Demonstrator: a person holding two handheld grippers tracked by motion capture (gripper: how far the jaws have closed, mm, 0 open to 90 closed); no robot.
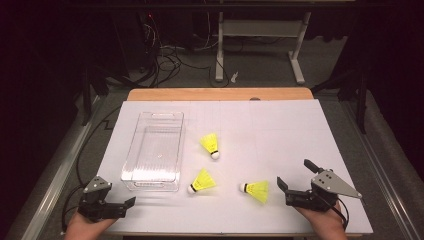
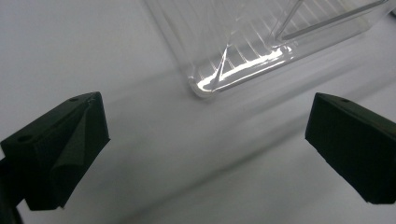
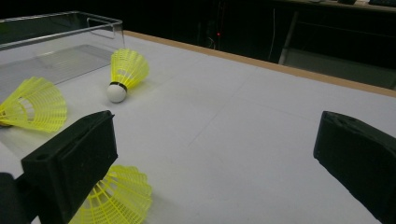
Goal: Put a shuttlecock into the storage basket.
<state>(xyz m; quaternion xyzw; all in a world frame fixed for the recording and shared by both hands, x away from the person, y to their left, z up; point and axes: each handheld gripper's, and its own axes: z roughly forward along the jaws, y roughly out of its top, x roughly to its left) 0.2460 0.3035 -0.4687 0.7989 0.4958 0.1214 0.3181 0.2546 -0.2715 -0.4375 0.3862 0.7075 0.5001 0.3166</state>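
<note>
White worktop [image 1: 280, 125], three yellow shuttlecocks lying loose on it, one clear plastic bin [image 1: 153, 150] at left-centre. Bin holds nothing; its ribbed floor is bare.

Shuttlecock positions, high view: far shuttlecock [image 1: 211, 145] just right of the bin's long side, cork toward the person. Middle shuttlecock [image 1: 201, 182] near the bin's near right corner, cork pointing left. Near shuttlecock [image 1: 255, 190] further right, closest to the right tool, cork pointing left. All three lie on their sides, apart from one another and outside the bin.

Right tool [image 1: 294, 181]: held low at the near right edge of the worktop, jaws wide apart, gripping nothing. In the right gripper view the near shuttlecock's skirt sits just beside and partly under the left-hand jaw, not between the jaws.

Left tool [image 1: 131, 201]: at the near left corner, jaws spread wide, empty. The left gripper view looks at the bin's near corner; the tool is close to it but not touching.

Judgement: work appears to be collecting the shuttlecocks into the bin, and it has not begun in any visible sense. None placed, none grasped. All three remain to be picked up and dropped in; the near shuttlecock looks the likeliest first pick for the right tool.
</note>
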